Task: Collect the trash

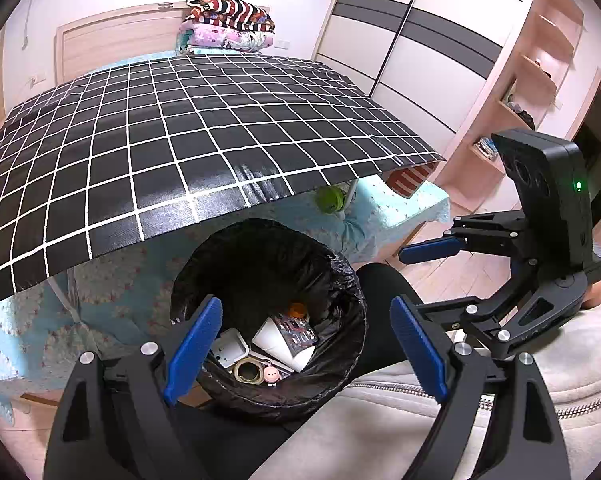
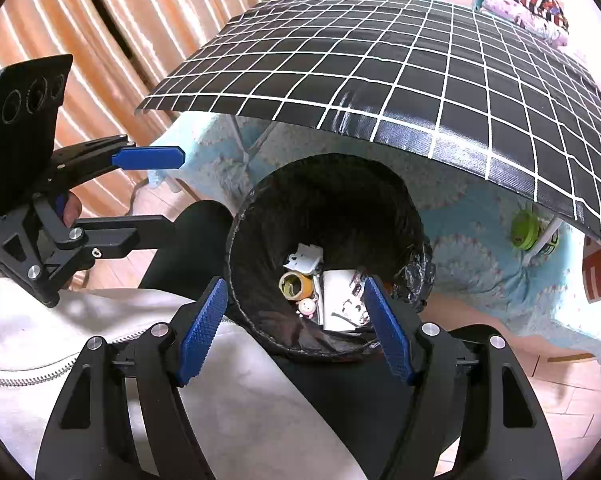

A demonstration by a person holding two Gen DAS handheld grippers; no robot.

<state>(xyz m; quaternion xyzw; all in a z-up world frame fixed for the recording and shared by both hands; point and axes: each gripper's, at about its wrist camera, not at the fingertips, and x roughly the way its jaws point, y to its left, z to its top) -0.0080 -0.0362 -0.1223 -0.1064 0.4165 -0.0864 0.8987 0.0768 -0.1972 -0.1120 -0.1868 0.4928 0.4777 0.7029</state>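
While both grippers gape empty, lined bin (image 1: pixel 268 396) holds tape roll (image 1: pixel 247 371), pig toy (image 1: pixel 271 375), paper cup (image 1: pixel 278 342).

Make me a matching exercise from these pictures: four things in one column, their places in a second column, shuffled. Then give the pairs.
Things:
1. tape roll
2. green ball
3. folded quilts
4. left gripper

Places:
A. under the table, on the blue bedspread
B. open above the bin
C. at the bin's bottom
D. beyond the table's far edge

Pairs: 1-C, 2-A, 3-D, 4-B
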